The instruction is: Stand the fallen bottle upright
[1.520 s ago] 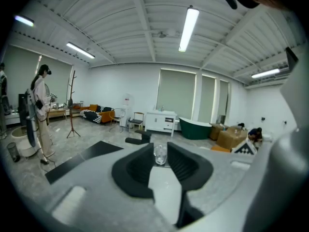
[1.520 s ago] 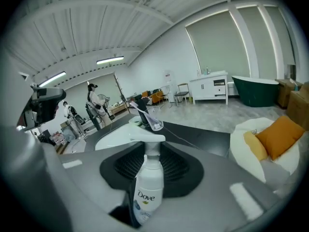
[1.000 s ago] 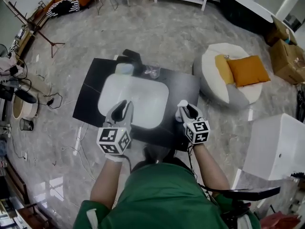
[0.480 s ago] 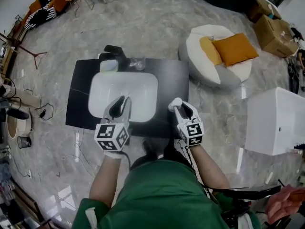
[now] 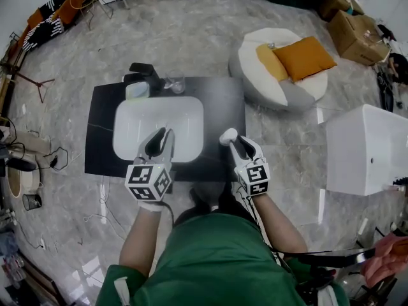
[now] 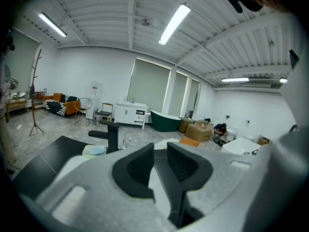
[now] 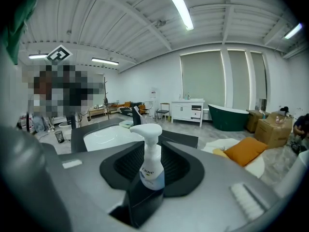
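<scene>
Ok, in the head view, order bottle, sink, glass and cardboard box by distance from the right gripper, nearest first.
1. Bottle, held by the right gripper.
2. Sink, left.
3. Glass, behind the sink.
4. Cardboard box, far right.

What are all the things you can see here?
counter: one, black, in front of the person.
sink: one, white, sunk in the counter.
tap: one, black, behind the sink.
soap dish: one, pale green, beside the tap.
glass: one, clear, right of the tap.
pump bottle: one, white, upright in the right tool.
round seat: one, white, on the floor right of the counter.
cushions: two, orange and yellow, on the seat.
cardboard boxes: at least two, brown, far right.
bathtub: one, dark green, far wall.
left tool: one, grey, jaws slightly apart, empty.
right tool: one, grey, shut on the pump bottle.
</scene>
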